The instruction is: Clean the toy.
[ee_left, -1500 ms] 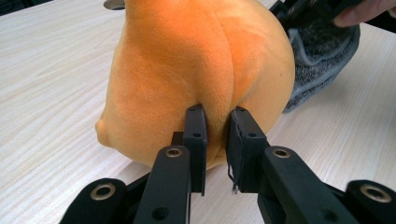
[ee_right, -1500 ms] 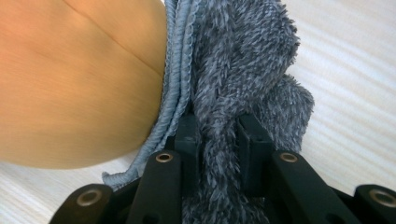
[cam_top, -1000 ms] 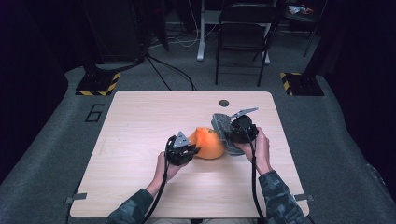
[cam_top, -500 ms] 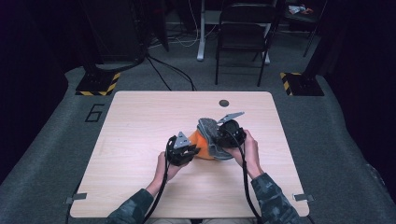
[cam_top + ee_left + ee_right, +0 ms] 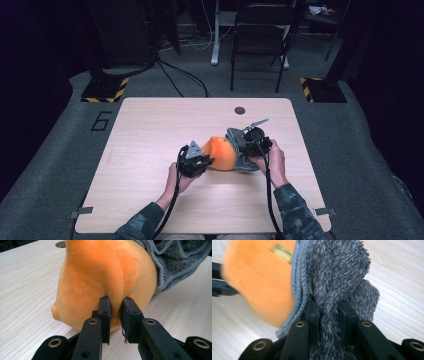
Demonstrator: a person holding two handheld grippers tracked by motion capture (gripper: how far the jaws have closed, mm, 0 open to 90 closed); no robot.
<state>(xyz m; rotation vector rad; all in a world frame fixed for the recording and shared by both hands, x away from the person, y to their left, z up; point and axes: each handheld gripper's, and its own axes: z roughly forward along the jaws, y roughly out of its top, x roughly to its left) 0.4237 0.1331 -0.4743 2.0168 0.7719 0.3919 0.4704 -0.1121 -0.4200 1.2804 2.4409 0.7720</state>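
A soft orange plush piece [image 5: 221, 153] lies near the middle of the light wood table [image 5: 150, 130], partly covered on its right by a fuzzy grey cloth [image 5: 239, 150]. My left gripper [image 5: 199, 161] is shut on a pinch of the orange plush [image 5: 100, 277], its jaws squeezing a fold of the fabric low on the near side [image 5: 115, 306]. My right gripper [image 5: 247, 142] is shut on a bunched fold of the grey cloth [image 5: 337, 277], which rises between its jaws. The orange plush [image 5: 259, 280] shows blurred just left of that cloth, with a small tag near its top.
A round grommet hole [image 5: 240, 110] sits near the table's far edge. Beyond the table stand a black folding chair [image 5: 260, 40], floor cables and dark stands with yellow-black striped bases [image 5: 105, 92]. Bare table surface spreads to the left and along the near edge.
My right gripper has carried the grey cloth left and down over the right side of the orange plush. The left gripper has stayed where it was.
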